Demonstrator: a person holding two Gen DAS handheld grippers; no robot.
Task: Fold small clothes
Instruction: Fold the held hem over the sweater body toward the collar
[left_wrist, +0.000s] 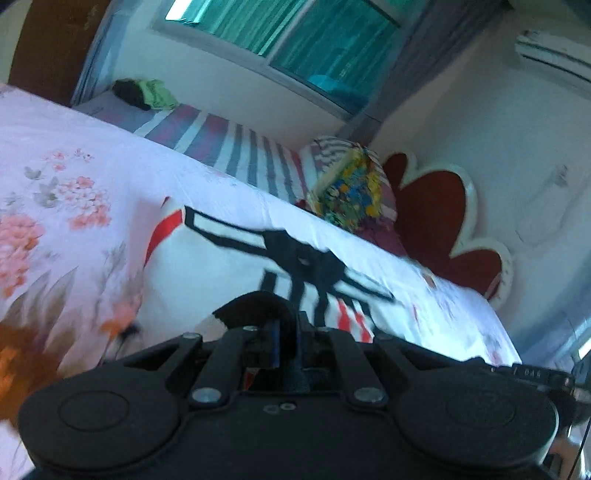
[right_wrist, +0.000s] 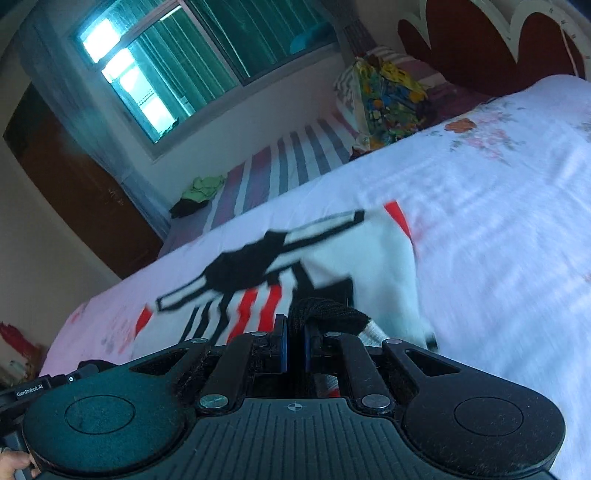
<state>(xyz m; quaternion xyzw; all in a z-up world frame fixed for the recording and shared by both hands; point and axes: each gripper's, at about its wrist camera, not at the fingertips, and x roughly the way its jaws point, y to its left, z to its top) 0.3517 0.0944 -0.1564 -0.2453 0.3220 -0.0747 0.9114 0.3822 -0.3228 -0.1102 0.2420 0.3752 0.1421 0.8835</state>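
A small white garment (left_wrist: 229, 266) with a black spider print and red stripes lies spread on the floral bedspread (left_wrist: 66, 177). My left gripper (left_wrist: 287, 339) is shut on its black-trimmed near edge, which bulges up between the fingers. The garment also shows in the right wrist view (right_wrist: 362, 258). My right gripper (right_wrist: 294, 347) is shut on the same black-trimmed edge at another spot. Both views are blurred.
A striped sheet (left_wrist: 236, 147) lies beyond the bedspread. A colourful pillow (left_wrist: 351, 188) leans by the red and white headboard (left_wrist: 436, 214). A green and black clothes pile (left_wrist: 147, 94) sits at the far corner under the window (right_wrist: 177, 74). A brown wardrobe (right_wrist: 74, 184) stands nearby.
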